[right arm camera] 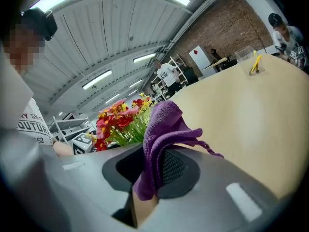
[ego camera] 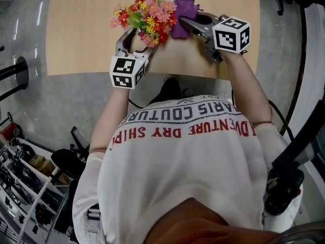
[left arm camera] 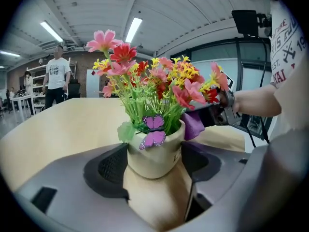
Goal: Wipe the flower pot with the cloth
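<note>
**A pale wooden counter in an open workshop: pot gripped on the left, cloth brought in from the right.**

On the counter (ego camera: 76,34), near its front edge, the left gripper (ego camera: 134,40) has its jaws set fairly wide, with a pad pressed on each side of the cream flower pot (left arm camera: 154,156). The pot stands upright, and its flowers (ego camera: 147,9) rise above it. The right gripper (ego camera: 187,23) has its jaws closed narrow on the bunched purple cloth (right arm camera: 161,134). The pot lies just left of those jaws, and the cloth's free end is at the pot's right shoulder, just under the rim, touching or nearly so. In my judgement the wipe should run around or down that right wall, since the blooms crowd the rim from above.
</note>
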`<state>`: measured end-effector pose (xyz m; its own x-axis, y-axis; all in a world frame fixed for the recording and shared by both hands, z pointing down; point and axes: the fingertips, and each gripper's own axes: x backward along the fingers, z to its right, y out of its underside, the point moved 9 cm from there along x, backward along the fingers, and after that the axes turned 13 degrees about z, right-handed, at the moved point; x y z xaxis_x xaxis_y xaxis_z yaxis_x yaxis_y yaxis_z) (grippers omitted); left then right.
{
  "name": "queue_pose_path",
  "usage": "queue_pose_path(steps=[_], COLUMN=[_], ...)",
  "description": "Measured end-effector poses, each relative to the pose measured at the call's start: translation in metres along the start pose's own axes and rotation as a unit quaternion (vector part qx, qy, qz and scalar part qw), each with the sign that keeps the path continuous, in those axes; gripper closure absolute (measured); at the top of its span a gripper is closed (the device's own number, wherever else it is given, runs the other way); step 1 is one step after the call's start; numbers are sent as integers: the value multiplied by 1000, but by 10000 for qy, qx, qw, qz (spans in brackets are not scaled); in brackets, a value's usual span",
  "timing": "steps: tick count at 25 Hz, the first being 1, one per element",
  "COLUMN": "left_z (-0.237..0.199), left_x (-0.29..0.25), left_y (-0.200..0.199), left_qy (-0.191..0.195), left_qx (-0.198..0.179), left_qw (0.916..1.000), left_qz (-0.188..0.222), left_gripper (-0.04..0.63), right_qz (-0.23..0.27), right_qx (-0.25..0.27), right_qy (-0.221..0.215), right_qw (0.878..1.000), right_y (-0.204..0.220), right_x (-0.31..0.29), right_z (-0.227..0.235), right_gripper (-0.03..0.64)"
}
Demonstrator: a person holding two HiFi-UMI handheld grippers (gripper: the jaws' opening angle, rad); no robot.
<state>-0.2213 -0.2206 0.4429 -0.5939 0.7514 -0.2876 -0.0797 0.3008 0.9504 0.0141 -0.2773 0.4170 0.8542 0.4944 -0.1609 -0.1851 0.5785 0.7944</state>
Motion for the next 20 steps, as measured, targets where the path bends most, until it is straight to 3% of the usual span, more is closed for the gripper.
queue_pose_path(steps=[4, 10, 20], left_z=[-3, 0, -12], left_x=[1, 2, -3], left_y=[0, -8, 8], left_qy=[102, 171, 297], left_qx=[-26, -27, -97], left_qw=[9999, 9998, 9995], left_qz=[13, 14, -24], left_gripper=[245, 245, 245], right_qz=[-196, -572, -1726], right_qx=[11, 204, 889], right_qy=[-273, -252, 577], right_qw=[9994, 9978, 9793], right_y=[0, -4, 23], right_x=[-12, -18, -49], right_z=[1, 4, 30], right_gripper=[568, 568, 568])
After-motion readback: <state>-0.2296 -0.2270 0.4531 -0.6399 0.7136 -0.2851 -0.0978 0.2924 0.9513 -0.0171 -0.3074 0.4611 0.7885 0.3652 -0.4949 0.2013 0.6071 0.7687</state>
